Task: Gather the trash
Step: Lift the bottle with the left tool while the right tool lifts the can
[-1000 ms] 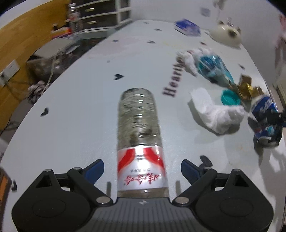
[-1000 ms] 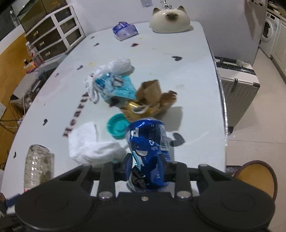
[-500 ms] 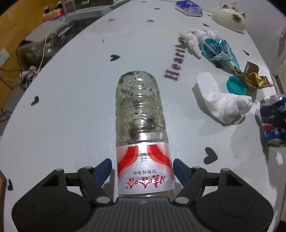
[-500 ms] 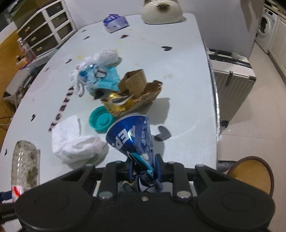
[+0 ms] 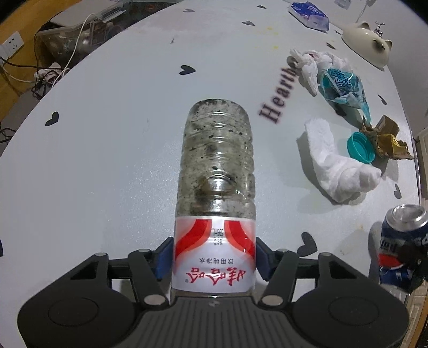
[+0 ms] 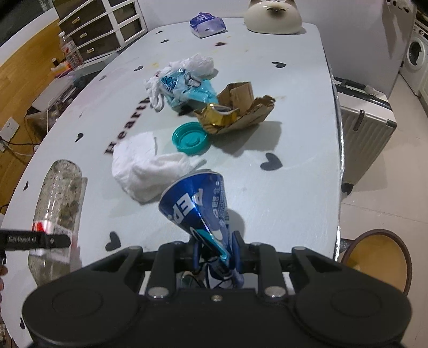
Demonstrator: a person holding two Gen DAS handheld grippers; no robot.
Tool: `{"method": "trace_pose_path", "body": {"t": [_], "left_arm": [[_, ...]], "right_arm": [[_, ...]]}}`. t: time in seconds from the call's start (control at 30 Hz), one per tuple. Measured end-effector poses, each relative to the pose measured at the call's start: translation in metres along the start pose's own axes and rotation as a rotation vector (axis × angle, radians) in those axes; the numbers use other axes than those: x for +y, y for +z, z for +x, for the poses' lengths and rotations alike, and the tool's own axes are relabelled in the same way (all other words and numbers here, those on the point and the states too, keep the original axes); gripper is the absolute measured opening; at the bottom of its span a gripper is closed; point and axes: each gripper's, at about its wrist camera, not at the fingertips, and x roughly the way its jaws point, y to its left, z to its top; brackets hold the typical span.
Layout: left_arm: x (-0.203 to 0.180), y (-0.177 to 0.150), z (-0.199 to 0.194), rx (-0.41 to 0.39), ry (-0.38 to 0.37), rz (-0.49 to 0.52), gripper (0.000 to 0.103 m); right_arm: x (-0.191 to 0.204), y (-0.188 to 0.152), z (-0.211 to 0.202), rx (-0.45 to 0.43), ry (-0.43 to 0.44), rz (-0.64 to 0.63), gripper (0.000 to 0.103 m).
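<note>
Left hand-held gripper [image 5: 214,257]: jaws have just been closing and now meet the labelled end of the plastic bottle [image 5: 215,192] lying on the worktop [image 5: 107,133]. Right hand-held gripper [image 6: 215,250] clamps the crushed blue can [image 6: 196,203], bottle at its 9 o'clock.

The white table [image 6: 294,133] is printed with black hearts and dark lettering. At its far edge sit a cream cat-shaped dish [image 6: 274,18] and, near it toward the far left corner, a blue tissue pack [image 6: 208,24]. Beyond the right edge stand a pale suitcase [image 6: 363,120], a round stool [image 6: 379,259] and a washing machine [image 6: 416,53]. Left of the table is a drawer cabinet [image 6: 101,34].
</note>
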Motion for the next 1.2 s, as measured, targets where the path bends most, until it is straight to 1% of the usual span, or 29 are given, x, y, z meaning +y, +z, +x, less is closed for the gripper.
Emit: {"method": "trace_pose_path", "body": {"t": [0.1, 0.23, 0.47, 0.83, 1.03, 1.2], "left_arm": [[-0.002, -0.003, -0.003, -0.006, -0.015, 0.006, 0.06], [-0.005, -0.012, -0.013, -0.036, -0.032, 0.018, 0.06], [-0.012, -0.032, -0.054, -0.128, -0.077, 0.033, 0.06], [-0.022, -0.068, -0.121, -0.27, -0.135, 0.078, 0.06], [-0.03, -0.087, -0.146, -0.331, -0.153, 0.122, 0.06], [-0.037, -0.101, -0.161, -0.369, -0.178, 0.153, 0.06]], "right_arm": [[0.001, -0.002, -0.003, -0.001, 0.008, -0.001, 0.024], [0.004, -0.004, -0.01, -0.013, 0.016, 0.001, 0.024], [0.008, -0.009, -0.033, -0.07, 0.015, -0.006, 0.024], [0.022, -0.033, -0.089, -0.176, -0.004, -0.041, 0.024], [0.028, -0.049, -0.121, -0.225, -0.007, -0.047, 0.024], [0.034, -0.064, -0.151, -0.285, -0.025, -0.048, 0.024]]}}
